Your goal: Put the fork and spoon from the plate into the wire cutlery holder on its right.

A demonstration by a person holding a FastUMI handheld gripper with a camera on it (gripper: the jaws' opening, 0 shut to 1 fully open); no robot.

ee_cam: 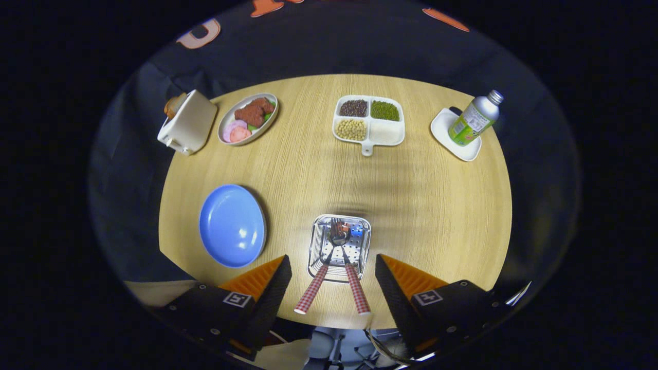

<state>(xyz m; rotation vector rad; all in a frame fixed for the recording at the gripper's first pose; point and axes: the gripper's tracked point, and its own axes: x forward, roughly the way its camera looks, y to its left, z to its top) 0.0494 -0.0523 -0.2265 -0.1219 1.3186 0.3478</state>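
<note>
The wire cutlery holder (340, 247) stands on the round wooden table (421, 205), just ahead of my fingers. The fork (353, 280) and the spoon (314, 288) both stand in it, their red-checked handles leaning out toward me and their heads down inside. The blue plate (232, 226) lies left of the holder with nothing on it. My gripper (333, 275) is open, its fingers spread wide to either side of the two handles and touching neither.
Across the table sit a divided white dish of beans (368, 122), an oval plate of food (248, 118), a white toaster-like box (187, 122) at the far left, and a bottle (474, 119) on a small white tray (452, 139) at the far right.
</note>
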